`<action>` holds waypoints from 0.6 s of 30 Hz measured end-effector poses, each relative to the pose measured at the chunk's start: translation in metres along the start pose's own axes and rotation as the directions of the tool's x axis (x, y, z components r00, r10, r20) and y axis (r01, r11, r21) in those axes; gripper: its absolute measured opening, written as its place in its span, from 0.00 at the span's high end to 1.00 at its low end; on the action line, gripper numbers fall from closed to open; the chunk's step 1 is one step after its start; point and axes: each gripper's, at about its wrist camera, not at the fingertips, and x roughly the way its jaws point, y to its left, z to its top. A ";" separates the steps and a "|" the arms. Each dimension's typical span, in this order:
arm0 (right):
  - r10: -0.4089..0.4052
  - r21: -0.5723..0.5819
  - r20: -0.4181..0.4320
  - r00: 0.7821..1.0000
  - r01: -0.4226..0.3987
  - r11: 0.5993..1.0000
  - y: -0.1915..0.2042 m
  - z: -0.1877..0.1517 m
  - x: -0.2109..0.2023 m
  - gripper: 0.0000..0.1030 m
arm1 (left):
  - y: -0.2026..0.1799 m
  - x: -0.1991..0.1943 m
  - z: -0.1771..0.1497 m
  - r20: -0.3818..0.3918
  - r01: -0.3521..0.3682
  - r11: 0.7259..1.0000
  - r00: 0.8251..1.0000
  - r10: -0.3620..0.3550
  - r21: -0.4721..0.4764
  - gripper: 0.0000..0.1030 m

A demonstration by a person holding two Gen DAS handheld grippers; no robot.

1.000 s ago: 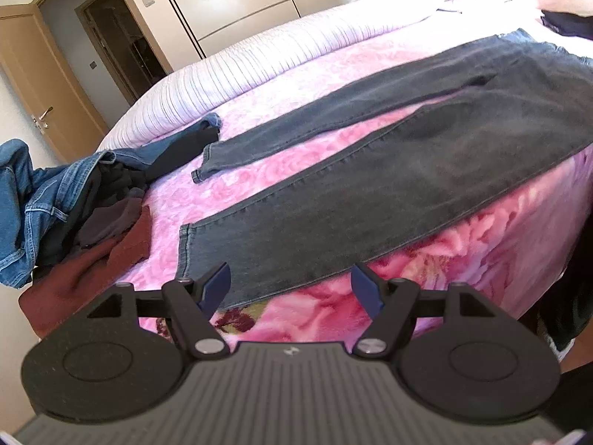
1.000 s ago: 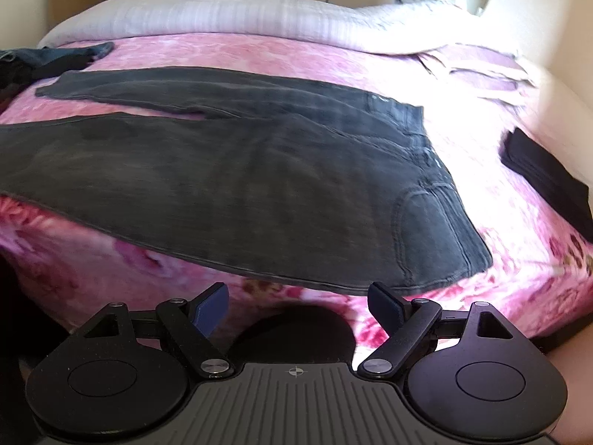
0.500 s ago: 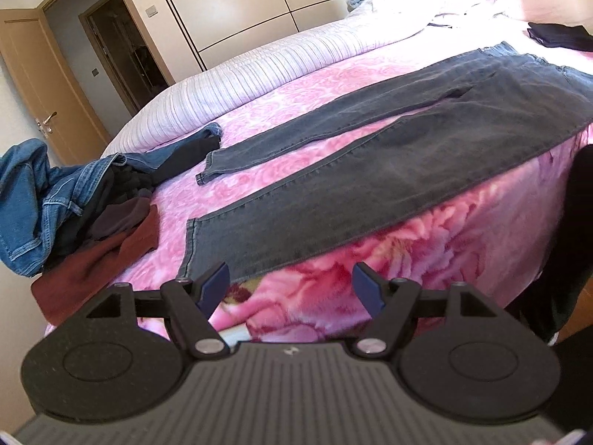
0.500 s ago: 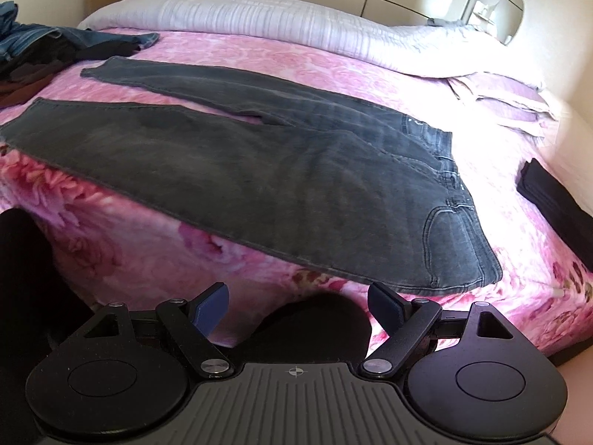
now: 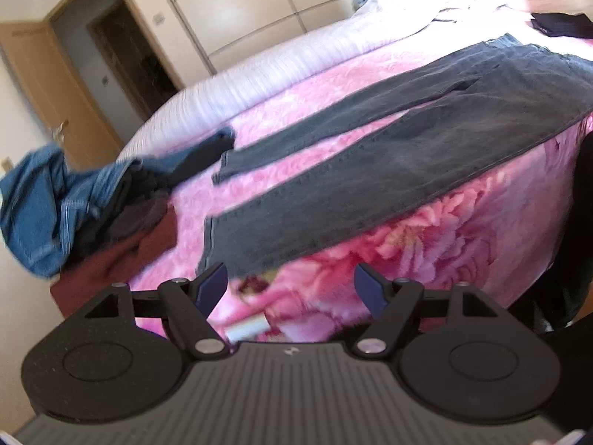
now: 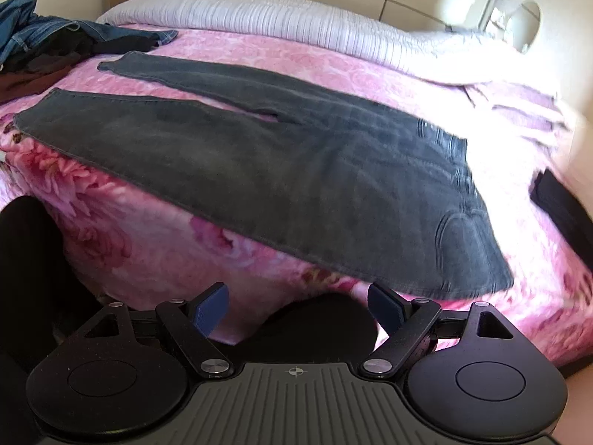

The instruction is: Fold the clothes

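Note:
Dark grey jeans (image 5: pixel 389 170) lie flat on the pink floral bed (image 5: pixel 426 259), legs spread apart and pointing left, waistband to the right; the near leg runs along the bed's front edge. In the right wrist view the jeans (image 6: pixel 296 178) fill the middle, back pocket at the right. My left gripper (image 5: pixel 290 282) hangs in front of the near leg's hem, short of the bed, its jaws opening with nothing between them. My right gripper (image 6: pixel 298 298) is open and holds nothing, below the waist end at the bed's edge.
A heap of blue denim, dark and maroon clothes (image 5: pixel 74 200) sits at the bed's left end. A folded black garment (image 6: pixel 559 207) lies at the right. White striped bedding (image 6: pixel 278 18) runs along the back. A dark-clothed leg (image 6: pixel 26 259) stands left of the right gripper.
Both grippers have drawn back from the bed, so the jeans look smaller and farther off. The jeans lie as before, and both grippers hold nothing.

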 end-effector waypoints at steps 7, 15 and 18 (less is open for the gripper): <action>-0.133 -0.303 0.148 0.980 0.173 0.937 -0.003 -0.013 0.034 0.18 | -0.029 0.045 -0.009 0.059 -0.061 0.939 0.997 0.044 0.339 0.29; -0.185 -0.457 0.196 0.963 0.256 0.852 -0.012 -0.030 0.066 0.18 | -0.049 0.114 -0.013 0.025 -0.039 0.843 0.999 0.030 0.537 0.32; -0.181 -0.474 0.208 0.961 0.261 0.841 -0.013 -0.033 0.072 0.18 | -0.054 0.131 -0.014 0.050 -0.053 0.808 0.998 0.029 0.587 0.32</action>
